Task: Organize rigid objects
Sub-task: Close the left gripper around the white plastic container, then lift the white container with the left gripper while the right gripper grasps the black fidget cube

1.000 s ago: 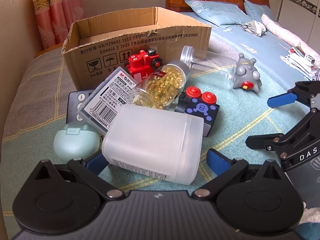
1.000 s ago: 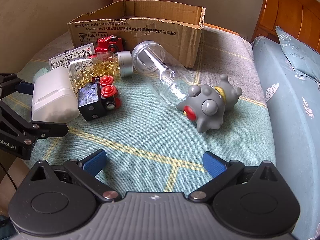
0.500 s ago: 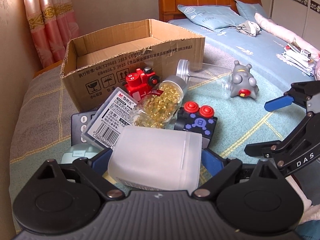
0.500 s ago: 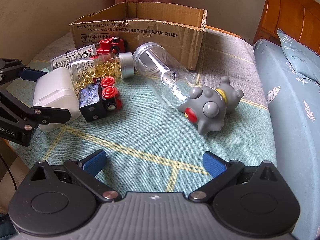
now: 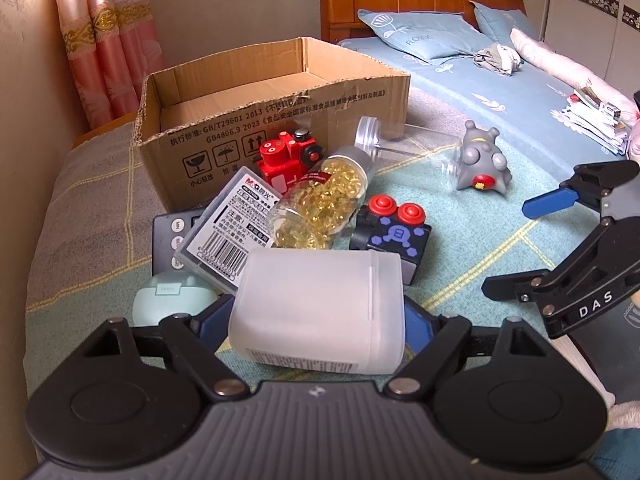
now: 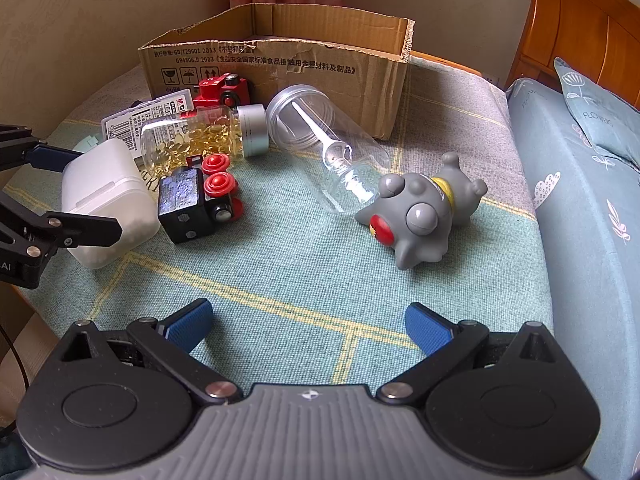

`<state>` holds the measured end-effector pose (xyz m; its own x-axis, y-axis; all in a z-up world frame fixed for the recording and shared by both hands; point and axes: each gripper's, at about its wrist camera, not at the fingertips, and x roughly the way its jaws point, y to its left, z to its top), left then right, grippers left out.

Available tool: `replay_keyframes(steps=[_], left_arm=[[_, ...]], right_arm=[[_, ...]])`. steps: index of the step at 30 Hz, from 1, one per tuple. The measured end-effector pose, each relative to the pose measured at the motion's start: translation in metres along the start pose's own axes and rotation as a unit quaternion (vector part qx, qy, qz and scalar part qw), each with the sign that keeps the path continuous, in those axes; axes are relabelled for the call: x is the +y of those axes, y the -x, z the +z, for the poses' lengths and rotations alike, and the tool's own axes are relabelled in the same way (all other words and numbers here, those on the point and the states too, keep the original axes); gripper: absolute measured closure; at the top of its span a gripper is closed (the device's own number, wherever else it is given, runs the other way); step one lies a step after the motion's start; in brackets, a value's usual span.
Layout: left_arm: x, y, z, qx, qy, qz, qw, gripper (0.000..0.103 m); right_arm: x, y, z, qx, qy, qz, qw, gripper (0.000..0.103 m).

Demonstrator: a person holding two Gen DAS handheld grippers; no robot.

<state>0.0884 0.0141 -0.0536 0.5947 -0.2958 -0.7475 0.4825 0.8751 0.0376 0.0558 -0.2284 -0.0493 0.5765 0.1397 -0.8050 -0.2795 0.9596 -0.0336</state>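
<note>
My left gripper [image 5: 316,320] is shut on a frosted white plastic container [image 5: 320,308] and holds it a little above the blanket; it also shows in the right wrist view [image 6: 106,200]. Beyond it lie a jar of yellow capsules [image 5: 320,204], a black block toy with red buttons [image 5: 394,232], a red toy train [image 5: 288,158], a barcode case [image 5: 230,224], a mint round case [image 5: 172,296], a clear jar [image 6: 324,152] and a grey toy figure [image 6: 424,212]. An open cardboard box [image 5: 280,120] stands behind. My right gripper [image 6: 308,326] is open and empty over the blanket.
A dark remote [image 5: 172,232] lies under the barcode case. The blanket [image 6: 300,272] covers the surface; a wall is on the left. The bed with blue pillows [image 5: 420,40] and a stack of papers [image 5: 592,116] lies to the right.
My left gripper closed on the white container and lifted it slightly, tilting the view up. My right gripper stayed almost still and open.
</note>
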Motion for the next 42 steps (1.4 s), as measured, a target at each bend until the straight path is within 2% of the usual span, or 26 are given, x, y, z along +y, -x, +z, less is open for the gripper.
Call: replay_keyframes(steps=[8,15,28,36,42], left_arm=[[-0.005,-0.011,0.007,0.001,-0.011,0.007,0.9999,0.019],[-0.001,-0.003,0.002,-0.002,0.001,0.007,1.0,0.019],[0.023,0.04,-0.001,-0.036,0.053,0.035,0.9973,0.02],[0.034,0.042,0.003,-0.038,0.066,0.043,0.9961,0.02],[0.041,0.04,0.006,-0.037,0.074,0.048,0.9955,0.02]], right_arm=[[0.0,0.0,0.0,0.0,0.001,0.0,1.0,0.0],[0.002,0.0,0.0,-0.001,0.007,0.005,1.0,0.0],[0.045,-0.013,0.016,-0.014,0.096,0.074,0.993,0.0],[0.041,-0.033,0.037,-0.02,0.114,0.087,0.989,0.007],[0.039,-0.04,0.051,-0.025,0.12,0.092,0.988,0.021]])
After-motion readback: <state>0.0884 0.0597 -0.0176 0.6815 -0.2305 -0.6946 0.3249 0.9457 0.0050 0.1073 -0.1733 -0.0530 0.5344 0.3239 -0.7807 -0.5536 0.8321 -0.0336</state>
